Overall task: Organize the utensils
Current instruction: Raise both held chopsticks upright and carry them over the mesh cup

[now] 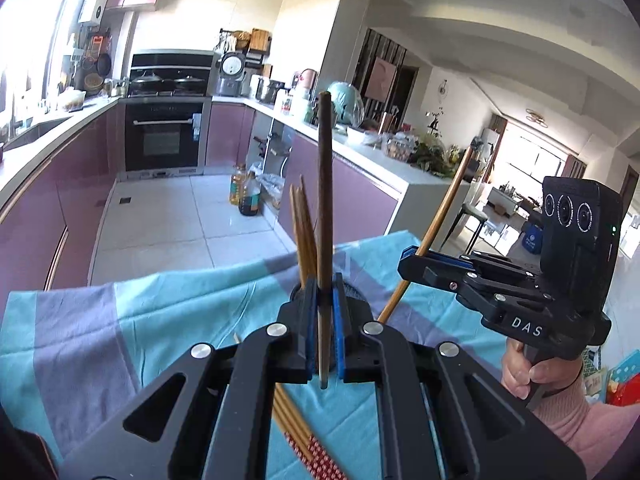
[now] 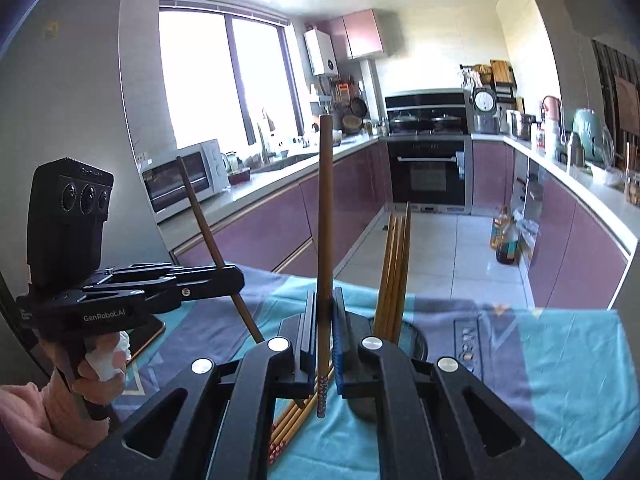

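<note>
Claws pinch one chopstick each above the desk

Left claw (image 1: 324,328) pinches a dark chopstick (image 1: 325,200) near its lower end; right claw (image 2: 325,336) pinches a lighter bamboo chopstick (image 2: 325,220) the same way, both upright. More chopsticks (image 1: 296,428) lie on the desk's blue cloth (image 1: 120,320), others stand in a black holder (image 2: 416,338). Light, stiff, smooth sticks probably pivot unless gripped nearer mid-length.
</note>
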Demonstrator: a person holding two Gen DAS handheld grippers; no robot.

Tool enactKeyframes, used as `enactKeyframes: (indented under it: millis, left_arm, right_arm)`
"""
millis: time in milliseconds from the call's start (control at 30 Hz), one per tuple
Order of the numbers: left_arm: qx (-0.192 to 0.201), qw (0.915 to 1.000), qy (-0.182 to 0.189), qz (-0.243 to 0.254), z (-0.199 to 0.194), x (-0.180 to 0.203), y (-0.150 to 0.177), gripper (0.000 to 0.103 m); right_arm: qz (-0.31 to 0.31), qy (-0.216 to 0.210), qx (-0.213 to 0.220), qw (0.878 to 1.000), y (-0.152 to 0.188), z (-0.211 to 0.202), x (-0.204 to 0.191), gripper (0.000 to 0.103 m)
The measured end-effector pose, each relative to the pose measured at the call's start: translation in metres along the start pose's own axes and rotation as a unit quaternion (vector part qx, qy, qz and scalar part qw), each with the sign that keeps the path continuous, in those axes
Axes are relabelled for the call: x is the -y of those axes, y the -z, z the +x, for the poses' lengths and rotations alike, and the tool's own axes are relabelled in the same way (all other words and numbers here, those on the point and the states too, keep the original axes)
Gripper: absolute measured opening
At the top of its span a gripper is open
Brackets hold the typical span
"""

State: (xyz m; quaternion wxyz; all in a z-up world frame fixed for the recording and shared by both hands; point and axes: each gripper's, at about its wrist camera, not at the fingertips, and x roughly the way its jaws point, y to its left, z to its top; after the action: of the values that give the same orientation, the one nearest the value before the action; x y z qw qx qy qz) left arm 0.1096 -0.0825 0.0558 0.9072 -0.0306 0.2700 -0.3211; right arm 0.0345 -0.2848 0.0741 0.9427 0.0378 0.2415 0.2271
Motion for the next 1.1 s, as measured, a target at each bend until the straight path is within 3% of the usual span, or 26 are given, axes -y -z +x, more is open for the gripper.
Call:
enactKeyframes:
  millis: [333,467,833,1100]
  left_arm:
    - [0.038,0.9991,0.009,0.018,-0.001,0.023,-0.036,0.008]
    - [0.040,0.9986,-0.011,0.034,0.011,0.031,-0.039,0.008]
    - [-0.034,0.9973,-0.041,0.051,0.061,0.030,-0.020,0.008]
    - [-0.074,0.9942,-0.039,0.067,0.077,0.023,-0.008,0.008]
  right_arm:
    - [-0.009,0.027,0.027,0.999,-0.023,-0.003,0.013,0.006]
    - [-0.007,0.040,0.022,0.999,-0.023,0.008,0.019,0.006]
    - [0.000,0.055,-0.031,0.998,-0.008,0.038,0.031,0.006]
    - [0.007,0.057,-0.079,0.995,0.005,0.054,0.036,0.006]
